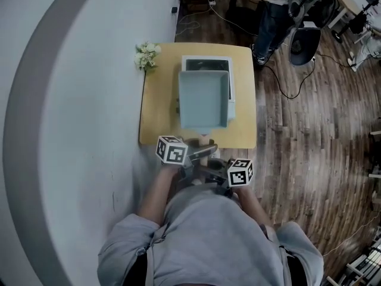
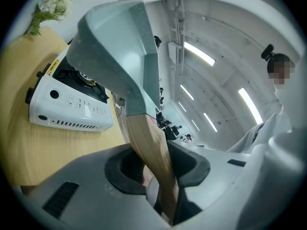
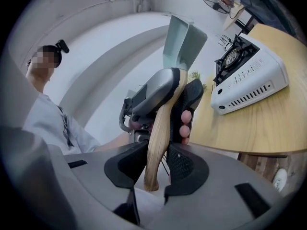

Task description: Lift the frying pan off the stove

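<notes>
A square pale-green frying pan (image 1: 203,99) with a wooden handle (image 1: 202,143) hangs in the air, tilted, over the near part of a white portable gas stove (image 1: 205,62). My left gripper (image 1: 198,154) is shut on the handle (image 2: 151,147) close to the pan (image 2: 115,56). My right gripper (image 1: 212,171) is shut on the handle's end (image 3: 160,133), just behind the left gripper (image 3: 163,95). In the left gripper view the stove (image 2: 72,99) and its burner show bare below the pan. The right gripper view has the pan (image 3: 182,42) high above the stove (image 3: 249,80).
The stove stands on a small wooden table (image 1: 158,118) set against a white wall at the left. A bunch of white flowers (image 1: 146,55) lies at the table's far left corner. A person and a black chair (image 1: 305,43) are at the back right, with cables on the wood floor.
</notes>
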{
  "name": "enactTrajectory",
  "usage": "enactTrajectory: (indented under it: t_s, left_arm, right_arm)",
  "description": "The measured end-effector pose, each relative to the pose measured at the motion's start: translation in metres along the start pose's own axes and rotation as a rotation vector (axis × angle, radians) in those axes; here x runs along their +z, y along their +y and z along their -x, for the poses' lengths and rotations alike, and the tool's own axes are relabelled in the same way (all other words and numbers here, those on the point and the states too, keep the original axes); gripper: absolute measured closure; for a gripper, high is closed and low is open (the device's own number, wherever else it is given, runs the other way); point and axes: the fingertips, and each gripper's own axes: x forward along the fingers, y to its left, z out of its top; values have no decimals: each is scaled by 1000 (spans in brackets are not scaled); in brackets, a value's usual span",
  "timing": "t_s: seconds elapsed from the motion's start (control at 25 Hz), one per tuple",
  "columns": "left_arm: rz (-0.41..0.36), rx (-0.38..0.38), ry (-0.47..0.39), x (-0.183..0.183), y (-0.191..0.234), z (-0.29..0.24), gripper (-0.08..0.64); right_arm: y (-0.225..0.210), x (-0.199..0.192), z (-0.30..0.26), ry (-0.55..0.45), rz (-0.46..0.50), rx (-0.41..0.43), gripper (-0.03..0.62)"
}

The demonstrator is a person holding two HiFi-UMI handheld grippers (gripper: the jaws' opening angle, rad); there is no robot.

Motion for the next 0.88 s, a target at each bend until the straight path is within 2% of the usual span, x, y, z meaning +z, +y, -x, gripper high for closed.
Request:
enactTrajectory:
  t_s: [0.56,0.88]
  left_arm:
    - [-111,15,21,-83,-66,28,436]
    - [-141,20,21,-115,-95,32,436]
  right_arm:
    - [65,-84,7,-14,87,2,483]
    - [92,-114,18,-9,126,17,482]
